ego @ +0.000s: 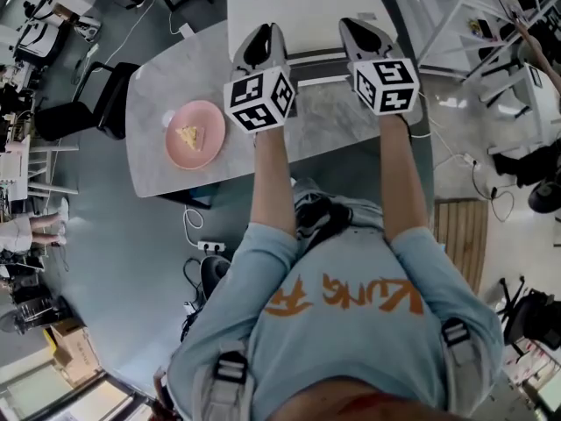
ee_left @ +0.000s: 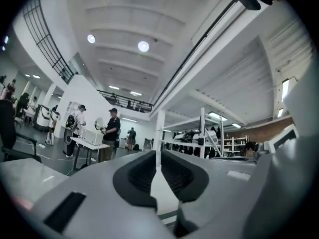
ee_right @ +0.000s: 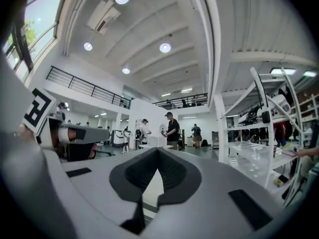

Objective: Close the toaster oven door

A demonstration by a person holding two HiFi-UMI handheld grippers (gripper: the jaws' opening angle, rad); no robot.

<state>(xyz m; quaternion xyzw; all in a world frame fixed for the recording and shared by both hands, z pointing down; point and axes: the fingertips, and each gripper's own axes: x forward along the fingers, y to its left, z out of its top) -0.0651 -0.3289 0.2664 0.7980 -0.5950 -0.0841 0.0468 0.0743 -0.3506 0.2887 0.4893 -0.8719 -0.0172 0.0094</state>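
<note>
I hold both claws up and level in front of me, above the near side of the grey marble bench [ego: 158, 86]. My left claw [ego: 264, 35] is narrow: its dark pads [ee_left: 142, 176] stand almost together, only a thin slit stays between the tips, and nothing is in it. My right claw [ego: 362, 32] is closed, its pads [ee_right: 174, 171] meet at the tips, and it holds nothing.

The white toaster oven [ego: 307, 11] stands at the far edge of the bench, just beyond the two claws, and neither claw touches it. From above I see mostly its top; the door seems to be shut, but from this angle I am not sure.

To the left of my left claw, a pink plate [ego: 210, 121] lies on the bench with a small yellowish slice of food [ego: 188, 135] on it. A black chair [ego: 83, 103] stands at the left end of the bench
</note>
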